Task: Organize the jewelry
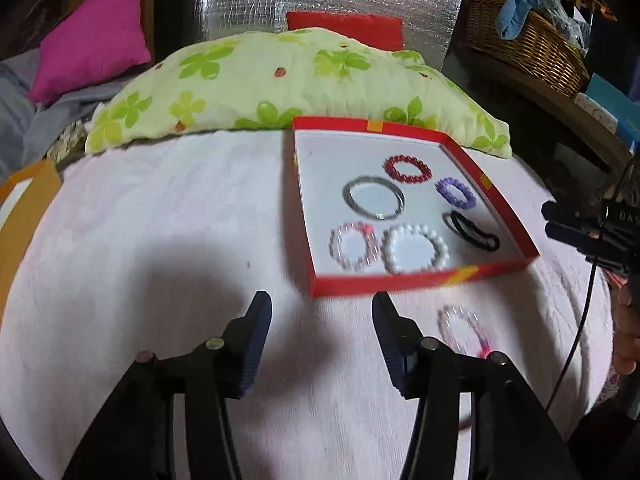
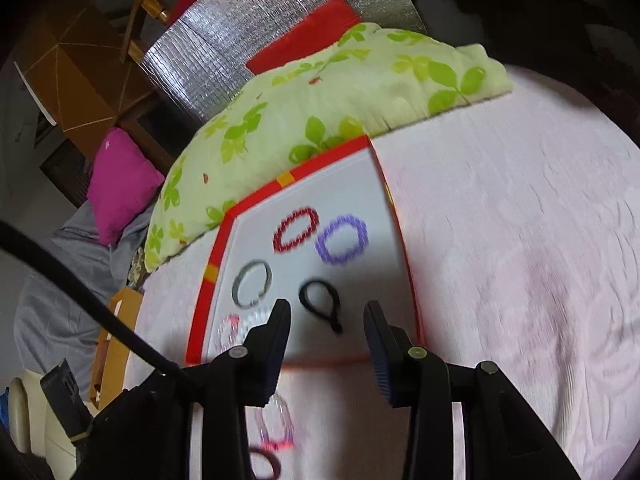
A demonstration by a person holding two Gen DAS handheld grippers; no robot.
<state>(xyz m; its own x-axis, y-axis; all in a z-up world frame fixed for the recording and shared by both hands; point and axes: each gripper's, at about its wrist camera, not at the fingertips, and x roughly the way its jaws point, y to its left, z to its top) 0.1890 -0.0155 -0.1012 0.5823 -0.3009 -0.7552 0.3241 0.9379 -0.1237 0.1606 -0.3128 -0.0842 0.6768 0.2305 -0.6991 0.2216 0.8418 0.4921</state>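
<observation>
Dark ring (image 2: 262, 466) cut off by the bottom edge, blurred.

A: Any writing you can make out?
B: Only a fragment. On the black device (image 1: 616, 220) at the right edge of the left wrist view there are pale letters, perhaps "DA", cut off by the frame.
A: And the red box (image 1: 400, 282)?
B: Plain yellow patches, no legible words
</observation>
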